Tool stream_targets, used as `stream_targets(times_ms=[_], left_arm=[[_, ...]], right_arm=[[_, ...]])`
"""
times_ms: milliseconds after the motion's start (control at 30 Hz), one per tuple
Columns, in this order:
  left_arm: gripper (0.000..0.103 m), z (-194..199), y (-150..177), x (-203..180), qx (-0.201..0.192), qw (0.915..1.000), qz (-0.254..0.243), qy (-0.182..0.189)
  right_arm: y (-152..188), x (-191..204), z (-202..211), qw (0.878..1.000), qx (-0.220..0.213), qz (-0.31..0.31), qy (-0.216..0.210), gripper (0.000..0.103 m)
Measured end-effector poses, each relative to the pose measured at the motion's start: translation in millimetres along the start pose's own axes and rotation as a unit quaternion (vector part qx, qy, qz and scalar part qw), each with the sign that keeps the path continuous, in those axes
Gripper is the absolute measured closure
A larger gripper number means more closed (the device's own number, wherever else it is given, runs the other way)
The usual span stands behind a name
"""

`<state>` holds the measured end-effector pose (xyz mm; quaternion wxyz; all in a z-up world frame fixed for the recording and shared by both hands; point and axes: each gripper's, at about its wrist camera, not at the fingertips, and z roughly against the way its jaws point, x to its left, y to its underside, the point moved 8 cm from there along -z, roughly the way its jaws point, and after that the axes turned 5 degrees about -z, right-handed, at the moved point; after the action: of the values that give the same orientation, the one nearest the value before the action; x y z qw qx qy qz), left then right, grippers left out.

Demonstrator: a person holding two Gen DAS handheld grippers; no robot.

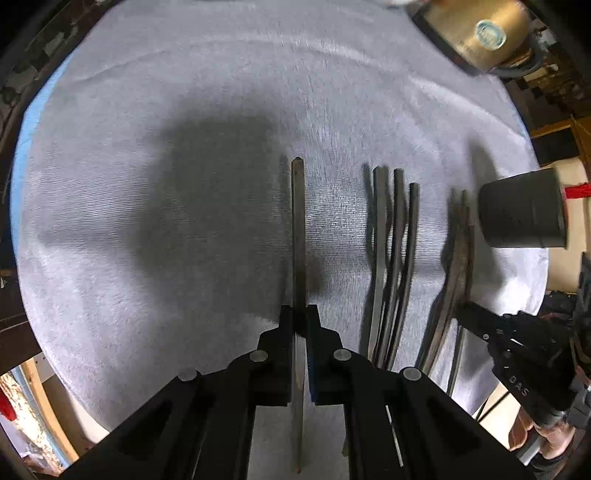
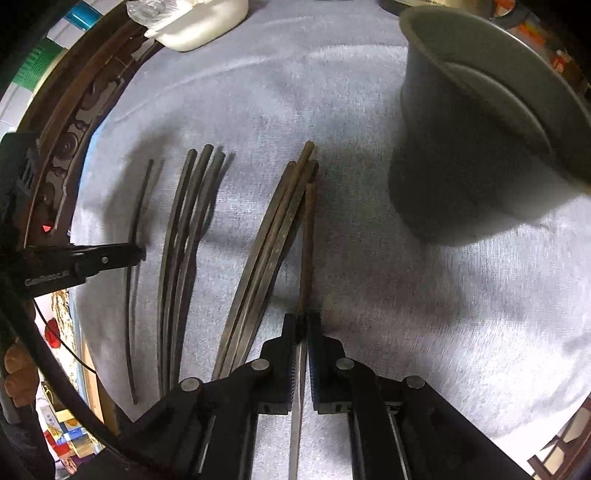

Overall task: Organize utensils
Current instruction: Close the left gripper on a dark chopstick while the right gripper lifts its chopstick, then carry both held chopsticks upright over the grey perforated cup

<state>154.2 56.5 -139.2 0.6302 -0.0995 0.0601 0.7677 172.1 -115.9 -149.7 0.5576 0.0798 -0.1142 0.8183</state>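
My left gripper (image 1: pixel 298 320) points down at the grey cloth (image 1: pixel 147 258) and is shut on a single dark chopstick (image 1: pixel 297 229), which lies straight ahead between the pads. The same gripper (image 2: pixel 137 254) and chopstick (image 2: pixel 133 302) appear at the far left of the right wrist view. My right gripper (image 2: pixel 302 326) is shut on a brown chopstick (image 2: pixel 307 240) at the right side of a brown bundle (image 2: pixel 266 251). A bundle of dark chopsticks (image 2: pixel 183 251) lies between the two. The right gripper (image 1: pixel 463 309) also shows beside the brown bundle (image 1: pixel 458 254).
A grey cup (image 2: pixel 469 158) stands on the cloth (image 2: pixel 443 350) to the right of the brown bundle, close to my right gripper. A white container (image 2: pixel 199 26) sits at the far left edge, by the carved dark table rim (image 2: pixel 70 133). A gold box (image 1: pixel 476 33) lies far right.
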Motion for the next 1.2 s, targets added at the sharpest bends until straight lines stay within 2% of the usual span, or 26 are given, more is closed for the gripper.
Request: stream_targets(times_ms=[167,300,400,500,633,700,767,900,1000,1200], left_arm=[[0.097,41.5,0.2,6.1,-0.077,0.997,0.002,0.009],[0.097,75.6,6.2,5.7,-0.158,0.9873,0.004,0.01],[0.097,101.2,13.1,4.3,-0.229,0.9734,0.009,0.013],[0.097,113.8,12.4,-0.3,-0.282,0.9595,0.01,0.002],[0.097,122.6,15.2,-4.0,-0.344,0.9388,0.008,-0.02],[0.097,127.6,14.8,-7.6,-0.383,0.9232,0.002,-0.036],[0.097,125.4,16.3,-10.0,-0.402,0.9139,-0.003,-0.057],[0.097,116.7,20.1,-8.2,-0.415,0.9072,-0.007,-0.067],[0.097,116.5,25.4,-7.2,-0.429,0.9,-0.011,-0.079],[0.097,124.3,41.2,-7.5,-0.442,0.894,-0.021,-0.071]], right_arm=[[11.6,11.3,24.0,0.998,-0.057,-0.002,-0.02,0.097],[19.0,16.7,60.3,0.991,-0.127,-0.009,-0.036,0.097],[21.7,12.7,88.2,0.982,-0.185,-0.021,-0.038,0.097],[20.1,5.0,111.4,0.968,-0.245,-0.038,-0.041,0.097],[20.5,-7.2,139.7,0.94,-0.334,-0.063,-0.025,0.097],[23.6,-10.4,153.4,0.924,-0.376,-0.068,-0.005,0.097],[20.9,-13.6,158.8,0.91,-0.408,-0.068,0.016,0.097],[27.7,-22.7,164.9,0.89,-0.448,-0.058,0.06,0.097],[32.1,-25.7,161.9,0.886,-0.455,-0.05,0.075,0.097],[47.2,-19.2,171.0,0.876,-0.472,-0.028,0.091,0.097]])
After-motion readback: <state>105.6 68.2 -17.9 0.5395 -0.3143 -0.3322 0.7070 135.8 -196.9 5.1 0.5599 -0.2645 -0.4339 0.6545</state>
